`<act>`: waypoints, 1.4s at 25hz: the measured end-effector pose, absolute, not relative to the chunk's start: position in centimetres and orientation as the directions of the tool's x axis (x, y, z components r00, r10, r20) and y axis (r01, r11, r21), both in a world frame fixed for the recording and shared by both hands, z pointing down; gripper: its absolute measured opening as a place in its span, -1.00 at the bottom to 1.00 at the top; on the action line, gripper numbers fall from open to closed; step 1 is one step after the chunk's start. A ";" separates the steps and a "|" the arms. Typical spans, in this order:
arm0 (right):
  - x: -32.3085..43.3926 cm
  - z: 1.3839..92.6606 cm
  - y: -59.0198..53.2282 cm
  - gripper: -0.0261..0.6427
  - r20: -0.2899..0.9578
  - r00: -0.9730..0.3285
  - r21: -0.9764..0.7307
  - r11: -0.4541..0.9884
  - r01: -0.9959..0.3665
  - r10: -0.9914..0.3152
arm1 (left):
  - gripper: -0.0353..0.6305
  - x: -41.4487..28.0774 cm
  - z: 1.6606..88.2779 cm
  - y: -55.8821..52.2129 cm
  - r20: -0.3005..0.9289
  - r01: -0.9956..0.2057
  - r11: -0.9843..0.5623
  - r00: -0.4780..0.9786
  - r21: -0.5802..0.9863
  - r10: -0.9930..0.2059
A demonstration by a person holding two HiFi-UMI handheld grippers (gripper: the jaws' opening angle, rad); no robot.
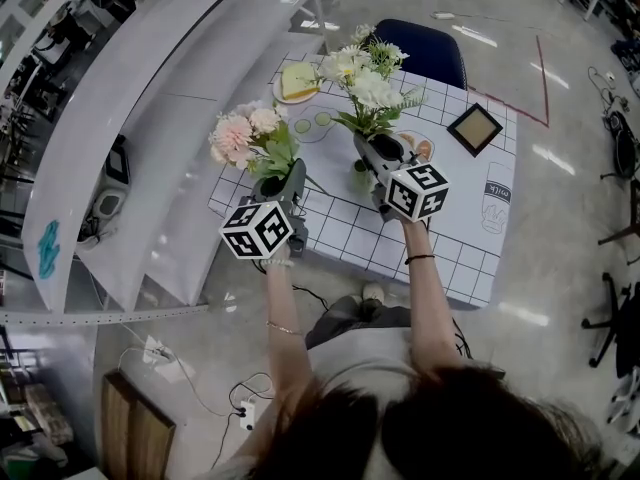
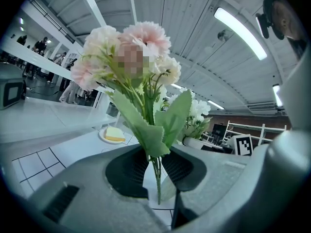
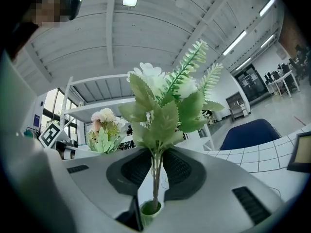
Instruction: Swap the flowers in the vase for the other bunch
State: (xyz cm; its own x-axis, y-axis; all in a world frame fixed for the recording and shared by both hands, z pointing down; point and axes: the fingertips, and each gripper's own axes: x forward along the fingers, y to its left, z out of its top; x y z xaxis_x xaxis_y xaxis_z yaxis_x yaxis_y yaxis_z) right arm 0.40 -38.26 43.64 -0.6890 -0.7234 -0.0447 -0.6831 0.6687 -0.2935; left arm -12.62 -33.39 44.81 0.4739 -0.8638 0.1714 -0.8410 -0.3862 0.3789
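My left gripper [image 1: 283,182] is shut on the green stems of a pink flower bunch [image 1: 246,134], held upright above the table's left edge. In the left gripper view the stems [image 2: 156,171] are pinched between the pads and the stem ends hang free. My right gripper [image 1: 374,151] is shut on the stems of a white flower bunch [image 1: 364,76] with fern sprigs. In the right gripper view those stems [image 3: 155,171] run down into the mouth of a small green vase [image 3: 150,209]. The vase [image 1: 359,177] stands on the table just below the right gripper.
The table [image 1: 470,238] is white with a dark grid. On it are a plate with a yellow slice [image 1: 298,80] at the far left, a small plate [image 1: 419,147], and a dark picture frame [image 1: 474,128]. A blue chair [image 1: 425,52] stands behind, a white counter [image 1: 140,128] at left.
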 end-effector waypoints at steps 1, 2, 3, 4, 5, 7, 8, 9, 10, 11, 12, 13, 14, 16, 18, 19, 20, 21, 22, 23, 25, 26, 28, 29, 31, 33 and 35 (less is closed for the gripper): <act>0.4 43.8 -38.2 -0.73 -0.039 -0.690 -0.291 0.669 -0.684 -0.723 | -0.66 -12.6 44.9 -33.3 0.173 -0.841 -0.385 0.474 0.380 -0.864; 0.4 43.9 -38.1 -0.73 -0.034 -0.691 -0.288 0.670 -0.685 -0.722 | -0.66 -12.6 45.0 -33.3 0.174 -0.841 -0.384 0.473 0.381 -0.864; 0.3 44.0 -38.1 -0.73 -0.029 -0.693 -0.285 0.670 -0.685 -0.721 | -0.66 -12.6 45.0 -33.2 0.175 -0.841 -0.383 0.472 0.382 -0.864; 0.3 44.2 -38.0 -0.73 -0.024 -0.693 -0.283 0.670 -0.686 -0.720 | -0.66 -12.5 45.1 -33.2 0.175 -0.841 -0.382 0.472 0.382 -0.864; 0.3 44.3 -38.0 -0.73 -0.017 -0.693 -0.279 0.669 -0.689 -0.720 | -0.66 -12.5 45.1 -33.2 0.175 -0.842 -0.382 0.472 0.382 -0.864; 0.3 44.8 -37.9 -0.73 -0.001 -0.691 -0.264 0.667 -0.697 -0.722 | -0.66 -12.4 45.2 -33.1 0.176 -0.842 -0.382 0.472 0.382 -0.864; 0.2 45.1 -37.8 -0.73 0.007 -0.690 -0.255 0.666 -0.701 -0.724 | -0.66 -12.3 45.2 -33.0 0.176 -0.841 -0.382 0.472 0.382 -0.864; 0.2 45.3 -37.7 -0.73 0.014 -0.689 -0.247 0.666 -0.704 -0.724 | -0.66 -12.3 45.3 -33.0 0.177 -0.841 -0.382 0.472 0.383 -0.864; 0.1 45.5 -37.7 -0.73 0.021 -0.689 -0.240 0.666 -0.707 -0.724 | -0.66 -12.3 45.3 -32.9 0.177 -0.841 -0.381 0.472 0.384 -0.863; 0.0 45.7 -37.6 -0.73 0.028 -0.690 -0.234 0.666 -0.708 -0.724 | -0.66 -12.3 45.3 -32.9 0.178 -0.841 -0.381 0.472 0.385 -0.863; -0.1 45.9 -37.5 -0.73 0.034 -0.690 -0.230 0.666 -0.709 -0.723 | -0.66 -12.3 45.3 -32.9 0.179 -0.841 -0.380 0.472 0.386 -0.863; -0.1 46.0 -37.4 -0.73 0.038 -0.691 -0.227 0.667 -0.710 -0.722 | -0.66 -12.2 45.4 -32.8 0.180 -0.841 -0.379 0.472 0.387 -0.863; -0.1 46.2 -37.4 -0.73 0.041 -0.692 -0.226 0.667 -0.709 -0.721 | -0.66 -12.2 45.5 -32.8 0.181 -0.841 -0.378 0.472 0.388 -0.863; -0.1 46.5 -37.2 -0.73 0.048 -0.693 -0.226 0.668 -0.709 -0.719 | -0.66 -12.2 45.7 -32.6 0.183 -0.841 -0.377 0.471 0.389 -0.863; -0.1 46.8 -37.1 -0.73 0.054 -0.694 -0.226 0.669 -0.708 -0.717 | -0.66 -12.1 45.8 -32.5 0.185 -0.840 -0.376 0.471 0.391 -0.862; -0.1 46.8 -37.1 -0.73 0.056 -0.695 -0.228 0.669 -0.708 -0.716 | -0.66 -12.1 45.8 -32.5 0.185 -0.840 -0.375 0.471 0.392 -0.862; 0.0 46.9 -37.0 -0.73 0.058 -0.696 -0.229 0.669 -0.707 -0.715 | -0.66 -12.1 45.8 -32.4 0.185 -0.840 -0.374 0.471 0.392 -0.863; 0.0 47.0 -37.0 -0.73 0.059 -0.697 -0.231 0.670 -0.706 -0.714 | -0.66 -12.1 45.8 -32.4 0.186 -0.840 -0.374 0.470 0.393 -0.863; 0.0 47.0 -36.9 -0.73 0.060 -0.698 -0.232 0.671 -0.705 -0.713 | -0.66 -12.0 45.9 -32.3 0.186 -0.841 -0.373 0.470 0.392 -0.863; 0.1 47.1 -36.8 -0.73 0.063 -0.700 -0.231 0.671 -0.704 -0.712 | -0.66 -12.0 45.9 -32.3 0.186 -0.841 -0.373 0.470 0.392 -0.863; 0.1 47.4 -36.7 -0.73 0.077 -0.703 -0.222 0.675 -0.704 -0.707 | -0.66 -11.9 46.0 -32.2 0.186 -0.841 -0.373 0.470 0.392 -0.863; 0.0 47.5 -36.6 -0.73 0.085 -0.705 -0.216 0.677 -0.703 -0.704 | -0.66 -11.9 46.0 -32.2 0.187 -0.840 -0.373 0.470 0.393 -0.863; 0.0 47.7 -36.5 -0.73 0.097 -0.708 -0.208 0.682 -0.701 -0.699 | -0.66 -11.7 46.1 -32.1 0.187 -0.840 -0.373 0.471 0.395 -0.862; 0.0 47.7 -36.4 -0.73 0.102 -0.709 -0.205 0.683 -0.701 -0.697 | -0.66 -11.7 46.1 -32.0 0.187 -0.839 -0.373 0.471 0.396 -0.862; 0.0 47.8 -36.3 -0.73 0.115 -0.710 -0.198 0.684 -0.702 -0.695 | -0.66 -11.6 46.2 -32.0 0.187 -0.839 -0.373 0.472 0.397 -0.862; 0.0 48.0 -36.2 -0.73 0.134 -0.709 -0.191 0.684 -0.704 -0.692 | -0.66 -11.5 46.2 -31.9 0.188 -0.838 -0.373 0.473 0.400 -0.861; 0.1 48.2 -36.1 -0.73 0.154 -0.706 -0.193 0.680 -0.708 -0.691 | -0.66 -11.4 46.4 -31.8 0.189 -0.836 -0.372 0.474 0.404 -0.860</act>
State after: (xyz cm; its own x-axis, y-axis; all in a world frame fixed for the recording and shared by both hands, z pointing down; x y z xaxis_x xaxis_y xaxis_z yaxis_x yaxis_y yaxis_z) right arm 0.08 -36.10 48.20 -0.7060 -0.6913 0.1538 -0.7077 0.6798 -0.1926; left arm -11.35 -31.78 46.39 0.4737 -0.8602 0.1886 -0.8358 -0.3718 0.4039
